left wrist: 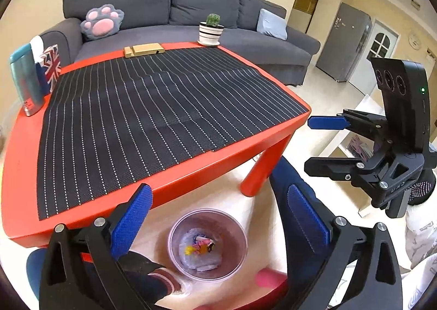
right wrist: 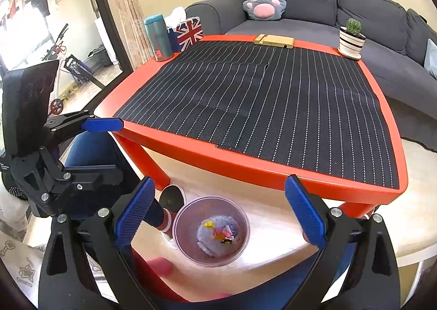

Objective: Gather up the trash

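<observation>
Below the near edge of the red plastic table (left wrist: 24,129), on the pale floor, sits the translucent purple round bin (left wrist: 208,245), and the trash (left wrist: 200,248) already lies at its bottom: crumpled whitish wrappers with yellow and pink bits.

Step in hand, as I judge it: the drop into the bin, looks finished. Left gripper (left wrist: 218,224) hangs over the bin, blue-padded jaws spread wide, nothing between them. Right gripper (right wrist: 220,211) likewise over the bin, jaws spread, empty. No loose trash shows on the black white-striped mat (left wrist: 164,108), so the task reads as near done or done.

Next move calls for: lift both grippers clear of the table edge and scan the tabletop once more. Anything left would need a pinch and a carry back over the bin.

Others around, left to right in the left wrist view:
- teal metal tumbler (left wrist: 26,83) at the far left corner
- Union Jack tissue box (left wrist: 52,67) just beside it
- wooden phone stand (left wrist: 143,50) at the far edge
- small cactus in a striped white pot (left wrist: 210,30) at the far right corner
- grey fabric sofa (left wrist: 153,1) with a paw-shaped cushion (left wrist: 102,21) behind

In the way: the red table leg (left wrist: 263,170) near the bin, the person's blue-clad leg and striped sock (left wrist: 166,280) touching or just beside the bin's rim; cannot tell which.
</observation>
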Demonstrator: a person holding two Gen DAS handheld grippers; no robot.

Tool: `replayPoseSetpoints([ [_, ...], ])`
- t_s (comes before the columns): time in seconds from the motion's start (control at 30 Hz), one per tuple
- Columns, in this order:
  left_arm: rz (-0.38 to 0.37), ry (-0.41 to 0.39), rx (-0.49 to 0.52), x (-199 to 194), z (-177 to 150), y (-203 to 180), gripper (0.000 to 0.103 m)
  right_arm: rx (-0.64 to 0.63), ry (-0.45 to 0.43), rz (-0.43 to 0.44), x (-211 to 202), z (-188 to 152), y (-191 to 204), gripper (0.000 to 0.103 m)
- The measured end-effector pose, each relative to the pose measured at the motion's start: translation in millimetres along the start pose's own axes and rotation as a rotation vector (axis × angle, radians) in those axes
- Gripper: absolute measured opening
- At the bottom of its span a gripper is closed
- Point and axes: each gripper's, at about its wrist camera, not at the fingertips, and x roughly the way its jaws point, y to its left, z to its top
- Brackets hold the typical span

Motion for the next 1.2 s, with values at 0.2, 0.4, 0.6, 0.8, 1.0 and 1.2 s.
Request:
replayPoseSetpoints([
  [0.2, 0.021, -0.013, -0.012, -5, 3, 6, 0.096, 0.006, -0.016, -0.015, 0, 6, -1, 0.097],
  [0.4, 0.073, -0.035, -0.027, -9, 13, 17, 0.096, 0.001, -0.049, -0.047, -2, 24, -2, 0.098],
  [0.6, 0.114, -0.060, -0.040, -12, 29, 31, 0.096, -0.002, -0.083, -0.073, -2, 49, -6, 0.098],
  [0.8, 0.145, -0.087, -0.050, -15, 46, 45, 0.096, -0.011, -0.111, -0.090, 0, 74, -12, 0.098],
  [1.0, 0.172, -0.103, -0.049, -11, 62, 58, 0.096, -0.019, -0.109, -0.102, 15, 89, -18, 0.099],
  [1.2, 0.187, -0.090, -0.064, 0, 72, 71, 0.097, -0.002, -0.103, -0.103, 28, 100, -27, 0.099],
])
